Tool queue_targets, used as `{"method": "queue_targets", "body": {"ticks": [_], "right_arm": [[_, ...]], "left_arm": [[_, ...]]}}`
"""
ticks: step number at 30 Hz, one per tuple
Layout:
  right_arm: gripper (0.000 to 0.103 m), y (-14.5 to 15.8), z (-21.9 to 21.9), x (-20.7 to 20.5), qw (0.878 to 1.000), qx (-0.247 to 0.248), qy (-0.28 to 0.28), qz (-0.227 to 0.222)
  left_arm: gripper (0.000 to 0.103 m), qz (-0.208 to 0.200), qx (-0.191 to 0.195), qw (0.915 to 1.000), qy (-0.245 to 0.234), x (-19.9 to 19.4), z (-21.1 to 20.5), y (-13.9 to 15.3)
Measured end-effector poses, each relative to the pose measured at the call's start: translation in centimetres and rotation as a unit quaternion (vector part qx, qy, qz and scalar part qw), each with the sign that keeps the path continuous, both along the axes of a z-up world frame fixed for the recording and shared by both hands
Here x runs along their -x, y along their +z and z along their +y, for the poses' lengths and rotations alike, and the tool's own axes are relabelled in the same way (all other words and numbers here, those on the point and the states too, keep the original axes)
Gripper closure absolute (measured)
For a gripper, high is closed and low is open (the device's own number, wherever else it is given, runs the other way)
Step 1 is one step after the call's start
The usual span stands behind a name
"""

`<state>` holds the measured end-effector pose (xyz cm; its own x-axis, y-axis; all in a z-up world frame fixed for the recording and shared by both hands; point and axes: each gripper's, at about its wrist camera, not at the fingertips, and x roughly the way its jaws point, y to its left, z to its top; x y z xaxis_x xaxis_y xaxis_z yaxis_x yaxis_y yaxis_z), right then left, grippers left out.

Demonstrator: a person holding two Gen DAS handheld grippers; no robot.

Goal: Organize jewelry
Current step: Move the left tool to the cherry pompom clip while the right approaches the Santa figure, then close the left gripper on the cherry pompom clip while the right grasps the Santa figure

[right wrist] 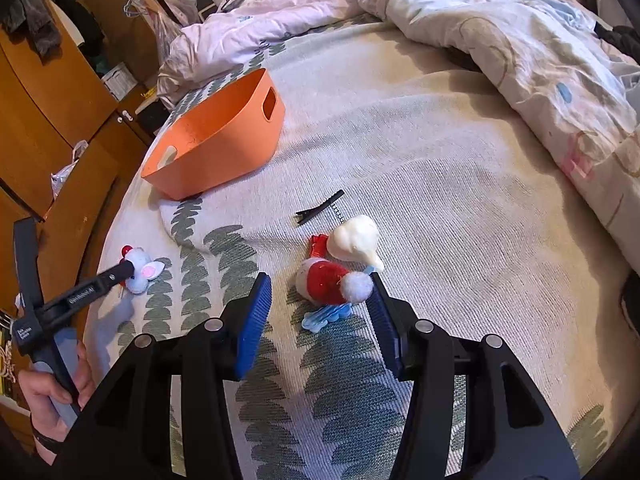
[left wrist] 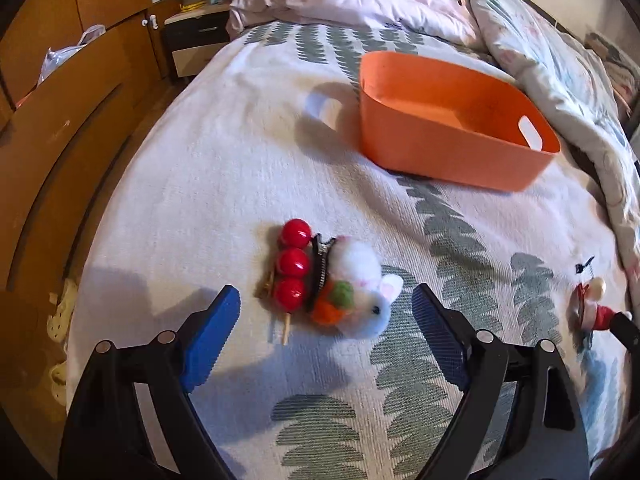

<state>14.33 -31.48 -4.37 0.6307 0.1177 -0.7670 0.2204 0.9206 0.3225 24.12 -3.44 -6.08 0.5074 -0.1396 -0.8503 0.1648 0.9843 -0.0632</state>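
Left wrist view showed the white bedspread with green leaf print (left wrist: 208, 184) carrying everything, and at its far side the empty orange plastic basket with cut-out handles (left wrist: 448, 148), well apart from the trinkets. Near the camera lay the fluffy white bunny hair clip with an orange and green pompom (left wrist: 360, 288), touching the skewer of three glossy red beads (left wrist: 294, 266) on its left. The left gripper (left wrist: 326, 308) hung just short of this pair with its jaws spread wide, one blue pad (left wrist: 212, 332) on each side and nothing held. Right wrist view showed the right gripper (right wrist: 320, 296), jaws likewise wide and empty, straddling the red and white Santa-hat plush clip (right wrist: 332, 284); a cream pear-shaped charm (right wrist: 354, 240) lay just beyond it, a light blue comb clip (right wrist: 326, 314) half under it, and a bare black alligator clip (right wrist: 320, 208) farther off. To do the pick well, each gripper probably needed to settle low onto the cloth and close on the firm clip body, not the fluff, taking one piece so that neighbours were not dragged along.
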Motion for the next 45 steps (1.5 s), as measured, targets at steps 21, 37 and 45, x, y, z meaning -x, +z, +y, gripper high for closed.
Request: {"method": "queue_targets", "body": {"ticks": [21, 37, 45], "right_arm": [[0.088, 0.0, 0.2, 0.0, 1.000, 0.003, 0.004, -0.007], [0.088, 3.0, 0.3, 1.8, 0.999, -0.006, 0.004, -0.038], [0.088, 5.4, 0.7, 3.5, 0.999, -0.007, 0.012, -0.051]], "left_arm": [[0.064, 0.025, 0.032, 0.9989, -0.022, -0.5, -0.1, -0.8], [0.065, 0.015, 0.080, 0.9966, -0.010, 0.0, 2.5, 2.5], [0.065, 0.001, 0.075, 0.9971, -0.010, 1.5, 3.4, 4.6]]}}
